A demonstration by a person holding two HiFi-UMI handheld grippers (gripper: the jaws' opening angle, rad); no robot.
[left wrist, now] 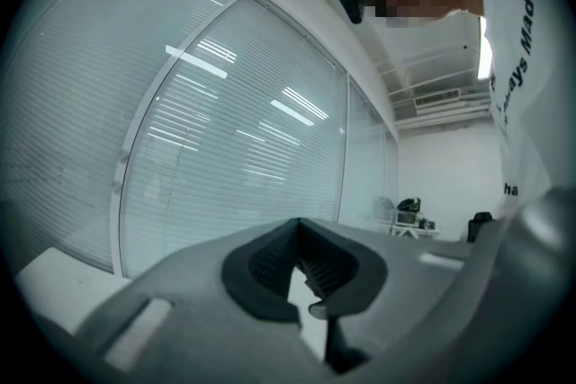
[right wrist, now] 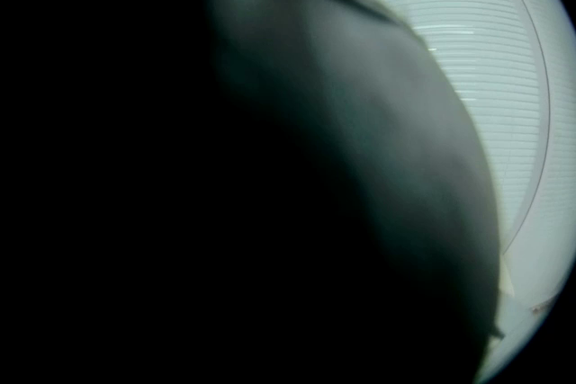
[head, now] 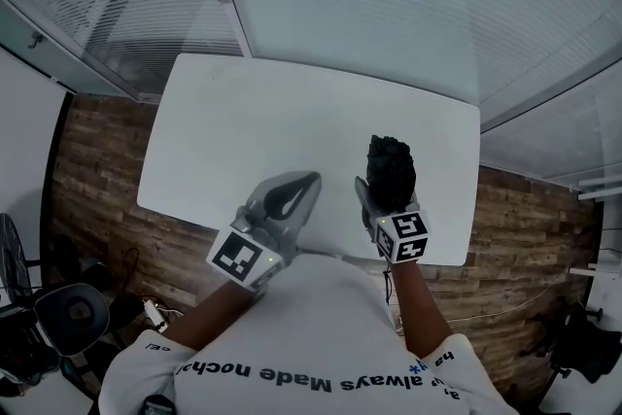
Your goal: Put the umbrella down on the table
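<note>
While your right gripper [head: 388, 192] clamps its jaws on the black umbrella [head: 391, 160] over the white counter [head: 243, 126], the set-down looks unfinished: lowering and release remain. Your left gripper [head: 305, 186] is closed, empty.

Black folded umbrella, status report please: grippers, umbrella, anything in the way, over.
Left gripper shut, empty. Right gripper shut on black folded umbrella over white table, touchdown unclear. Nothing seen in the way.
</note>
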